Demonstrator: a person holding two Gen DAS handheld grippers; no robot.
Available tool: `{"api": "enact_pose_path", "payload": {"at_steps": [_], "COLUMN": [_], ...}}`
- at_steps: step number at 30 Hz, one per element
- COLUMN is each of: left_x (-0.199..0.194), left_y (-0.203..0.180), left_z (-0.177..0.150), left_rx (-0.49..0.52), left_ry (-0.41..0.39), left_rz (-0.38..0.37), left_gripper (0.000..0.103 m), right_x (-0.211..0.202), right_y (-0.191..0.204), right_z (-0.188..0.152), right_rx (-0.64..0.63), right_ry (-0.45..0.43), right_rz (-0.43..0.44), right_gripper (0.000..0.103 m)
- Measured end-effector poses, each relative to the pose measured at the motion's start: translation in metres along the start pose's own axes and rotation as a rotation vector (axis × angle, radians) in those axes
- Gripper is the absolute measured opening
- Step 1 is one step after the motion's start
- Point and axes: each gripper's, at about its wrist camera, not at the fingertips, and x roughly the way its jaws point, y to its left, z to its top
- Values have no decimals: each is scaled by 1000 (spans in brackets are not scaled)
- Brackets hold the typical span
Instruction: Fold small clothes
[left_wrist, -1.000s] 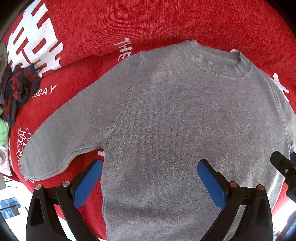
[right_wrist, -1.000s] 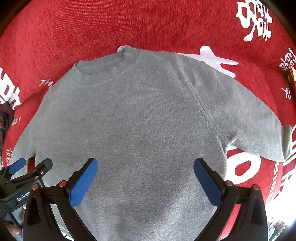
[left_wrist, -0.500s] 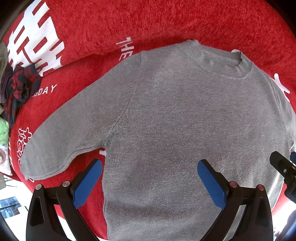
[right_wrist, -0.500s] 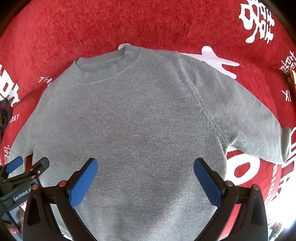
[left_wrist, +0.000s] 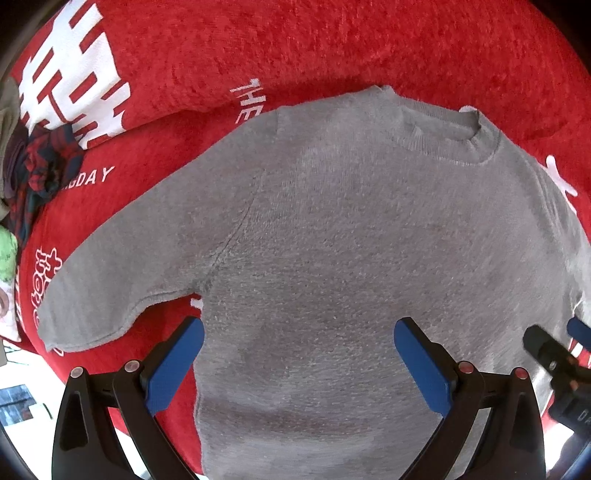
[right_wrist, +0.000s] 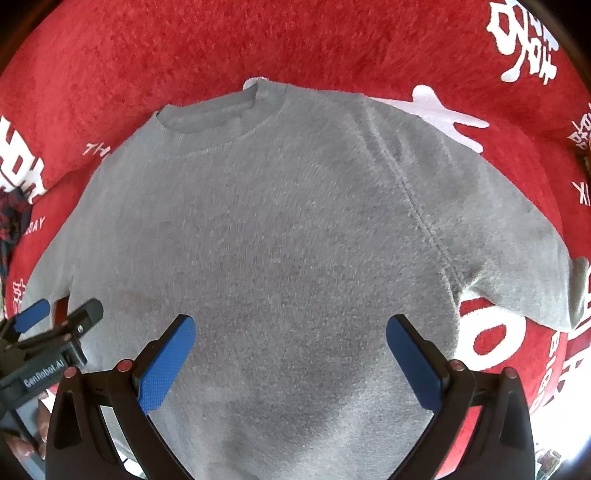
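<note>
a grey sweater (left_wrist: 351, 258) lies flat and spread out on a red blanket (left_wrist: 332, 48) with white lettering, filling the middle of both views, collar toward the top of the frame and hem toward the bottom edge. in the left wrist view one sleeve runs down to the lower left; in the right wrist view the other sleeve reaches the right edge.

the left gripper (left_wrist: 299, 354) sits at the bottom of its frame with its blue fingers wide apart and nothing between them, over the sweater's lower part. the right gripper (right_wrist: 291, 350) is likewise spread wide and empty, low in its frame over the sweater.

a plaid cloth (left_wrist: 40, 173) is bunched at the left edge of the left wrist view, apart from the sweater.
</note>
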Motion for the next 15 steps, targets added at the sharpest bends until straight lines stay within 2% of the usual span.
{"api": "enact_pose_path", "payload": {"at_steps": [4,10,15], "left_x": [-4,-7,-9], "left_y": [-1,2,11], "left_z": [0,-3,-8], "left_rx": [-29,-85,-121], "left_ry": [8,15,17], "left_rz": [-15,20,-4], "left_gripper": [103,103,103], "right_x": [1,2,1], "right_y": [0,0,3], "right_z": [0,5,12], "right_rx": [-24,-75,-89], "right_ry": [7,8,-5], "right_rz": [20,36,40], "right_gripper": [103,103,103]}}
